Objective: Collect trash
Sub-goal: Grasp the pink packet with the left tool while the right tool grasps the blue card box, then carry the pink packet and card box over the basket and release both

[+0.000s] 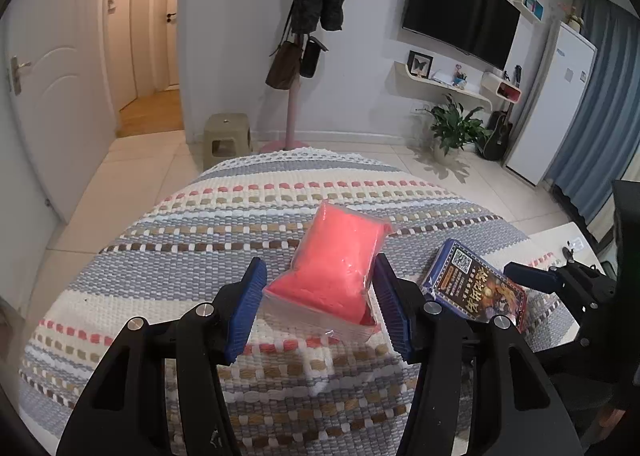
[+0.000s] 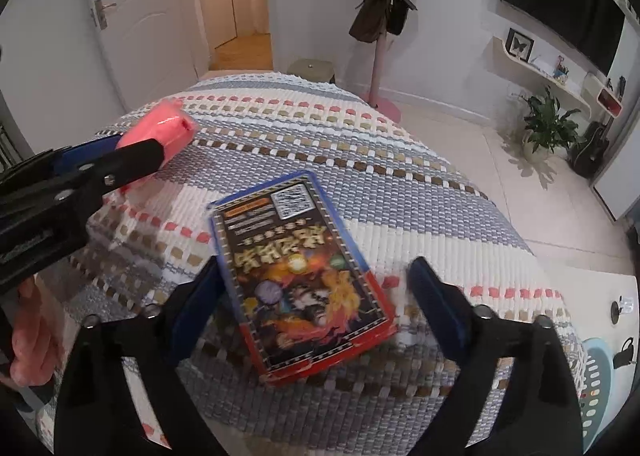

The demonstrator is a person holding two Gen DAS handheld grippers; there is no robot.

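On a striped woven tablecloth (image 1: 168, 256), a pink packet (image 1: 332, 272) is clamped by the left gripper (image 1: 318, 308); the right gripper (image 2: 316, 296), jaws apart, straddles a printed box (image 2: 304, 276), which should be gripped next.

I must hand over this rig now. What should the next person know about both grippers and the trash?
Left gripper: shut on the pink plastic-wrapped packet, lifted above the striped woven cloth.
Right gripper: open, straddling the flat blue-and-red printed box lying on the cloth; one finger is clear of it, the other's contact is unclear.
Done: packet picked up.
Left: grip the box, take both away. No bin is visible.
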